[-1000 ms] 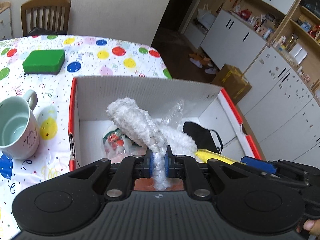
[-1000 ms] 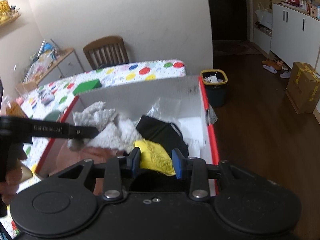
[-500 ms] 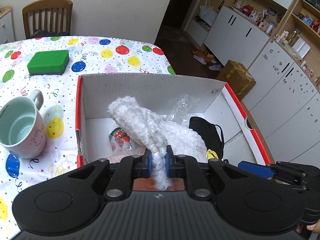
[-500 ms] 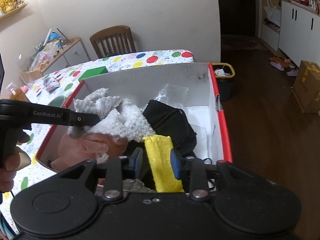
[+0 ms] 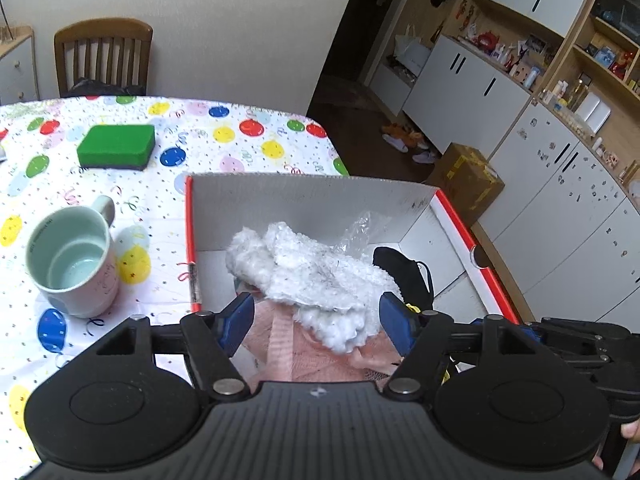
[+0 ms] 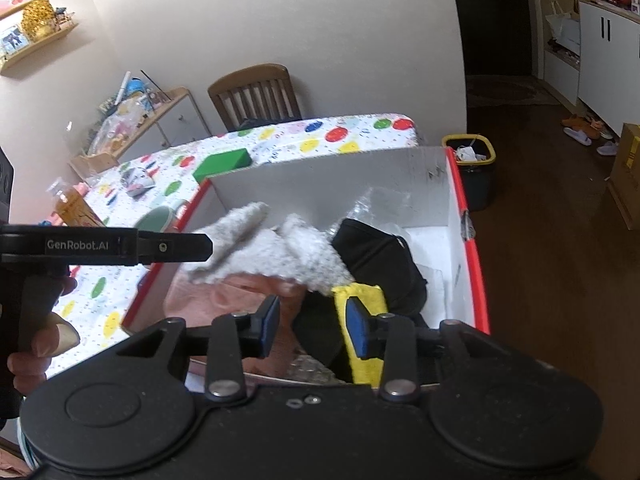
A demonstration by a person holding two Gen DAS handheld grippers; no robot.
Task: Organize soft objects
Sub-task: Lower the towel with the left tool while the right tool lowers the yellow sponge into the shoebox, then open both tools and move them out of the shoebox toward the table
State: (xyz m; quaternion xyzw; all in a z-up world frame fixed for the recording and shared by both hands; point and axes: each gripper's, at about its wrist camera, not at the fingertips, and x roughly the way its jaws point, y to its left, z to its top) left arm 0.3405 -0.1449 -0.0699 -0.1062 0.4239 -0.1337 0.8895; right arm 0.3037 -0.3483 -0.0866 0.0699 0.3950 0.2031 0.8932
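Jaws of your left gripper (image 5: pixel 316 322) are opening wide above the white fluffy cloth (image 5: pixel 316 276), now loose on the pile in the red-edged box (image 5: pixel 312 192). Your right gripper (image 6: pixel 312 326) is also opening, a yellow cloth (image 6: pixel 362 344) against one pad. Far left, the green sponge (image 5: pixel 116 146) remains on the table (image 5: pixel 240 148), apparently yet to be boxed.

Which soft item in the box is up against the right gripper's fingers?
The yellow cloth. It lies against one finger of the right gripper, whose fingers are opening. The white fluffy cloth, pink fabric and black pouch lie farther off.
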